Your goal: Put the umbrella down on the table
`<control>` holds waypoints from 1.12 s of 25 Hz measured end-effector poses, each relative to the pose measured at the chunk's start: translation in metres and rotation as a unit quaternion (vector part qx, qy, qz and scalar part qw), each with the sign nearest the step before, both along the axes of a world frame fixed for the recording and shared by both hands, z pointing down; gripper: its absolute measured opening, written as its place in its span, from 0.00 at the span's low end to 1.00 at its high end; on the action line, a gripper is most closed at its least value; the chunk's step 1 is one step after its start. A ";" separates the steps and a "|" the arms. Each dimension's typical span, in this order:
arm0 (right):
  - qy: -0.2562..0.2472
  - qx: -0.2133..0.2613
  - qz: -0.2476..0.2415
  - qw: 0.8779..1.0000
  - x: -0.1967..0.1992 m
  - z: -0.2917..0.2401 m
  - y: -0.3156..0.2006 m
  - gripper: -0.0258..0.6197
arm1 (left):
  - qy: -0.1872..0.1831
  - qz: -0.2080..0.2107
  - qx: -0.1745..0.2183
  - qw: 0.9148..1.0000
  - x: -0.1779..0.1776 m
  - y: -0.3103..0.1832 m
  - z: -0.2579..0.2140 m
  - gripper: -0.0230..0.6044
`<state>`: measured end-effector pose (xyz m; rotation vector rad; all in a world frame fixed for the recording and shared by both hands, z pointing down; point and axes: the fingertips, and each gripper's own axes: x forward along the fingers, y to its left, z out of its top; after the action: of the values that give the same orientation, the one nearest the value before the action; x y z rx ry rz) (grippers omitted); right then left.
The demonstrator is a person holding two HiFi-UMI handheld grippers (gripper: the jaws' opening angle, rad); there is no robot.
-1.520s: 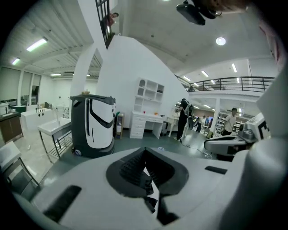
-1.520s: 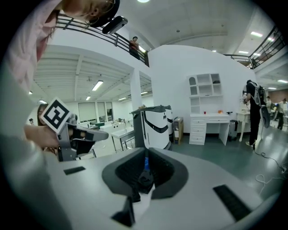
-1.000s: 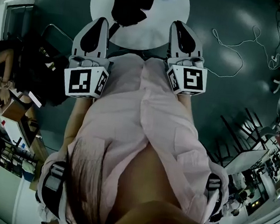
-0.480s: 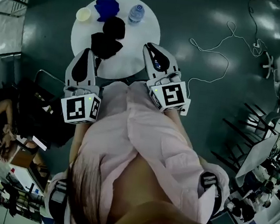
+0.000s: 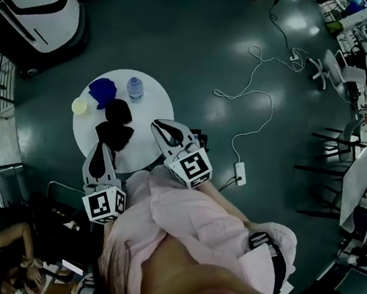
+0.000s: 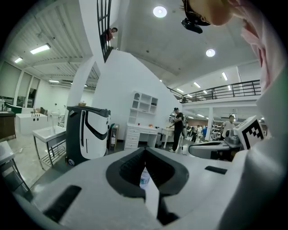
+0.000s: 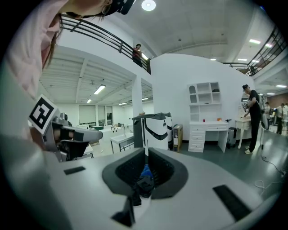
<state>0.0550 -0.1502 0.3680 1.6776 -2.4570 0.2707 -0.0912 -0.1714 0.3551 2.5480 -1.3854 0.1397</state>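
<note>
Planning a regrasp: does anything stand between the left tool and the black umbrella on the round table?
Nothing visible does. The left tool, shut, sits at the table edge close beside the black umbrella; the bottle, cup and blue item lie beyond it.

Black heap (image 5: 114, 134): too dark for me to name.
Table (image 5: 155, 103) rim: partly behind my left gripper (image 5: 102, 152).
Bottle (image 6: 144, 177): only a sliver shows.
</note>
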 end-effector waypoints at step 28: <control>0.013 0.013 -0.021 1.000 -0.039 -0.005 0.007 0.10 | 0.004 -0.008 0.010 1.000 -0.035 0.007 -0.005 0.07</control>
<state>0.0164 -0.1431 0.3630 1.6278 -2.4834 0.2113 -0.1264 -0.1648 0.3505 2.5500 -1.4106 0.1120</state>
